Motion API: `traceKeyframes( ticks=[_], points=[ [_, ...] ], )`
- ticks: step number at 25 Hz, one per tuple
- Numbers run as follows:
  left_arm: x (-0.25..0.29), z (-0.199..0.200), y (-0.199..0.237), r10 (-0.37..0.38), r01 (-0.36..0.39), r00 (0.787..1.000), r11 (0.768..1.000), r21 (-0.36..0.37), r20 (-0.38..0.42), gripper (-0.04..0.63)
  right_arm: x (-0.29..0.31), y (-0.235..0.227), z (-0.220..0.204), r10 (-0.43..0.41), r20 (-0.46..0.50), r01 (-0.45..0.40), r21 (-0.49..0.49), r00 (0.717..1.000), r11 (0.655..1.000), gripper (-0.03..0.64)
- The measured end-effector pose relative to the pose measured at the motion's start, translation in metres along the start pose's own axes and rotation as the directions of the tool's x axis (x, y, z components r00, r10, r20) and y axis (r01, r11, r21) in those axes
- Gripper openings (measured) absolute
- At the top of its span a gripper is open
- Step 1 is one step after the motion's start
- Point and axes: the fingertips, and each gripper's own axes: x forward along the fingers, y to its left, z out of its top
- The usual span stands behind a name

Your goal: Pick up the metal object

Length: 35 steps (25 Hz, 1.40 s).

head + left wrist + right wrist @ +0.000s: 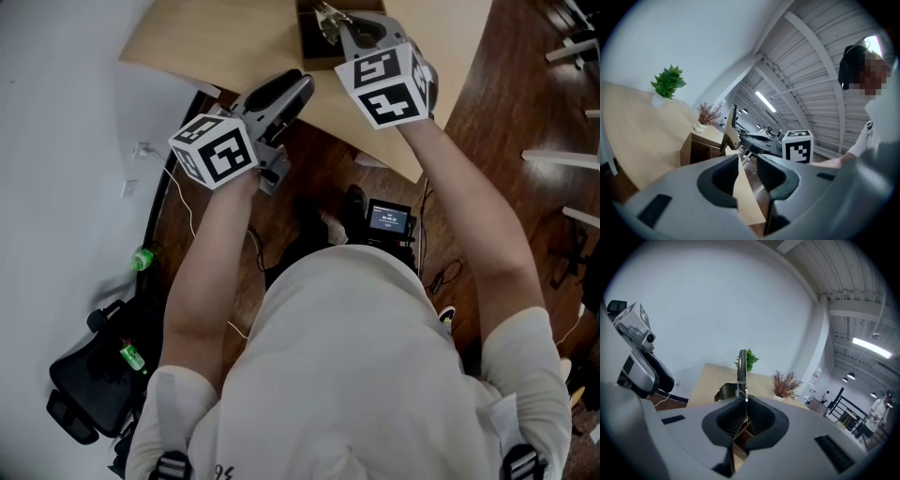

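Metal, thin and grey, the metal object (pixel 742 365) stands upright at the centre of the right gripper view. Its lower end is pinched between the dark ribbed pads of the right gripper (pixel 744 409), whose jaws are closed flat against it. Its rounded top rises above the jaws, in front of a green plant (pixel 749 361) on the pale wooden table (pixel 708 380). Through the gap under the jaws shows part of a wooden box (pixel 740 431).

In the head view the right gripper (pixel 343 25) is at the top centre of the frame, with the metal object (pixel 328 19) jutting from its tip over the dark box (pixel 311 39). Whether the object touches the box cannot be told. The left gripper (pixel 296 86) is lower and to the left, near the table's (pixel 225 42) front edge and well apart from the object.

In the left gripper view the left gripper's (pixel 748 171) jaws stand apart with nothing between them; only the table edge shows through the gap. The right gripper's marker cube (pixel 798 146) sits to the right of centre, and the box (pixel 699 148) to the left.
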Motion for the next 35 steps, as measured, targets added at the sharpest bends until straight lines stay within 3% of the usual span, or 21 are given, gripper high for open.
traceKeyframes(
  ticks=[19, 35],
  points=[
    [-0.026, 0.023, -0.058, -0.058, 0.055, 0.996, 0.997, 0.051, 0.075, 0.098, -0.081, -0.028, 0.021, -0.055, 0.103, 0.038, 0.156, 0.993, 0.987, 0.008],
    [-0.053, 0.027, -0.085, -0.084, 0.076, 0.988, 0.995, 0.069, 0.126, 0.098, -0.133, -0.019, 0.013, -0.063, 0.13, 0.032, 0.228, 0.99, 0.973, 0.008]
  ],
)
